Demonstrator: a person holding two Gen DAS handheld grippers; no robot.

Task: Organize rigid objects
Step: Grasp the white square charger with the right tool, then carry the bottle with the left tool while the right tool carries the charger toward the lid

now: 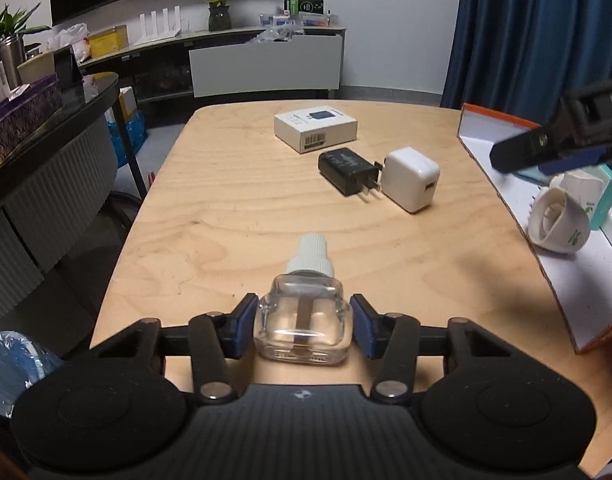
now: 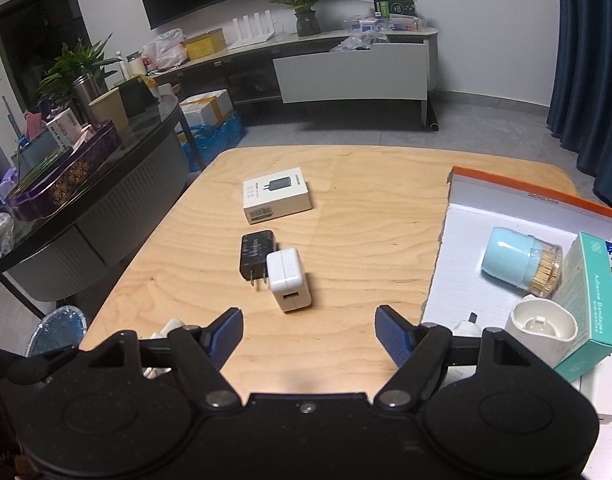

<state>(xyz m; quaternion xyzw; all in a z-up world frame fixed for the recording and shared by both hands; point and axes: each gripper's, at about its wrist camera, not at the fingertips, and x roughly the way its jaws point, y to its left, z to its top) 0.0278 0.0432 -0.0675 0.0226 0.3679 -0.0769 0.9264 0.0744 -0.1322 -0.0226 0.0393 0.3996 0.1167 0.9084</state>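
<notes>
My left gripper [image 1: 303, 322] is shut on a clear glass bottle [image 1: 304, 326] with a white ribbed cap, held just above the wooden table [image 1: 226, 208]. On the table lie a black plug adapter [image 1: 346, 170], a white USB charger [image 1: 412, 178] and a white charger box [image 1: 316, 127]. My right gripper [image 2: 309, 332] is open and empty above the table's near side, with the white charger [image 2: 287, 280] just ahead of it. It shows in the left wrist view [image 1: 554, 140] over the orange-rimmed box lid [image 1: 502, 184].
The box lid [image 2: 458, 264] at the table's right holds a blue toothpick jar [image 2: 518, 260], a teal bandage box [image 2: 590, 304] and a white cup-shaped holder [image 2: 542, 330]. A dark counter [image 2: 106, 184] with clutter stands left. A TV cabinet [image 2: 346, 76] is behind.
</notes>
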